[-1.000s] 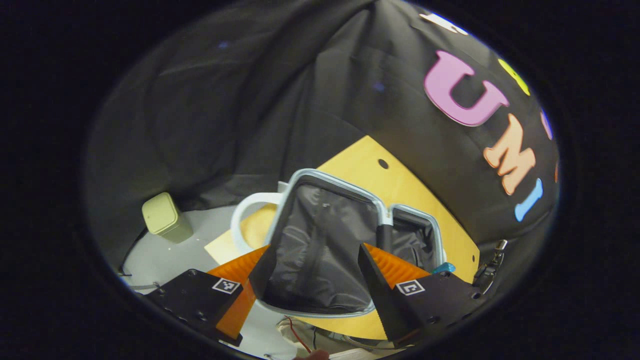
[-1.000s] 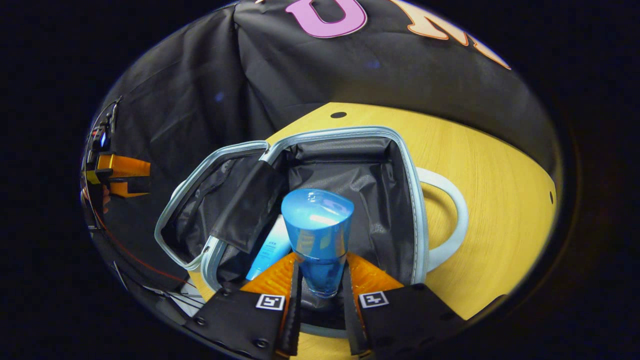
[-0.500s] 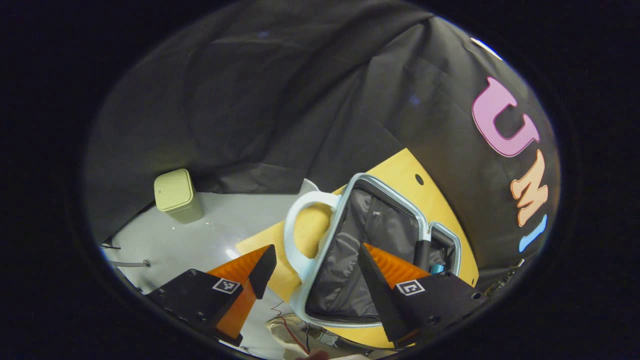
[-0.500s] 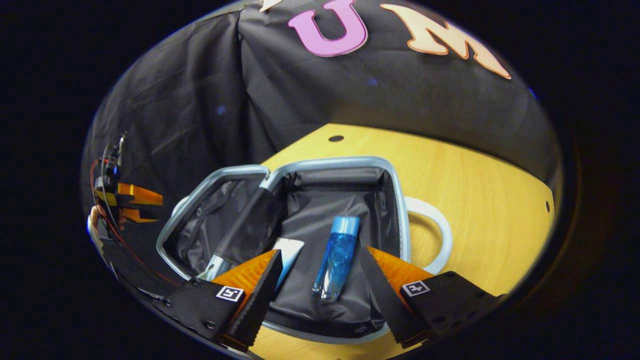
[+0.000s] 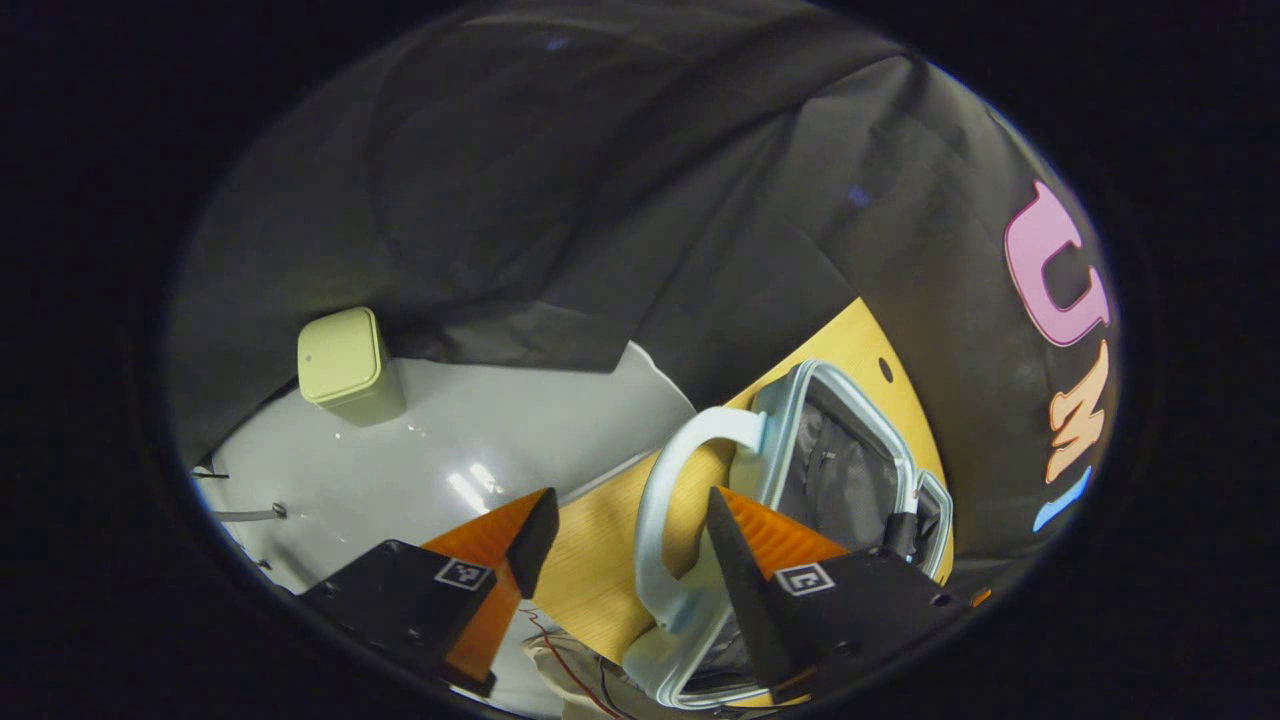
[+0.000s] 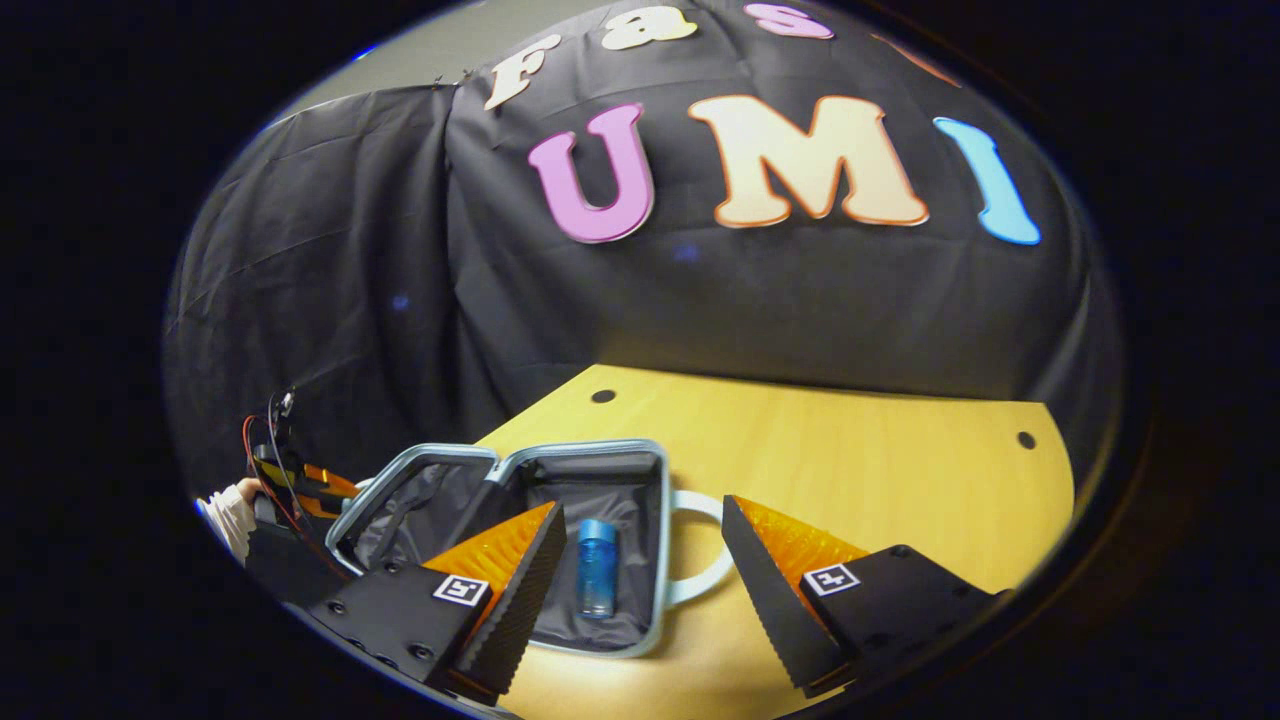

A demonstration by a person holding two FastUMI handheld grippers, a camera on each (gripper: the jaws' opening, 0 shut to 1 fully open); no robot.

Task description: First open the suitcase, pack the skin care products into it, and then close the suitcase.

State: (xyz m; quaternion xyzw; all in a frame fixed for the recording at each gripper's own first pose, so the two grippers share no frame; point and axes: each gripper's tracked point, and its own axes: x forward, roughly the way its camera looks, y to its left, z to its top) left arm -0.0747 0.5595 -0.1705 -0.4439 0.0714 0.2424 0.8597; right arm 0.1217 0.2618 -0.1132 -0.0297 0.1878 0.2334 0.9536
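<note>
The small pale-blue suitcase (image 6: 581,448) lies open on the wooden table (image 6: 850,450), both dark-lined halves facing up. A blue bottle (image 6: 597,567) lies flat in the half nearer the white handle (image 6: 700,560). My right gripper (image 6: 641,502) hovers open above and in front of the case, holding nothing. In the left gripper view the suitcase (image 5: 840,470) sits at the lower right, and its handle (image 5: 665,510) lies between the fingers of my open left gripper (image 5: 628,492). Seen from the right gripper view, the left gripper (image 6: 300,480) is beyond the case's left half.
A pale green lidded bin (image 5: 345,365) stands on the grey floor (image 5: 480,430) to the left of the table (image 5: 600,560). A white sleeve (image 6: 225,510) shows behind the left gripper. Bare wood stretches right of the suitcase.
My right gripper opened and let the blue bottle down into the suitcase, then drew back and up. My left gripper swung left, away from the case's inside.
</note>
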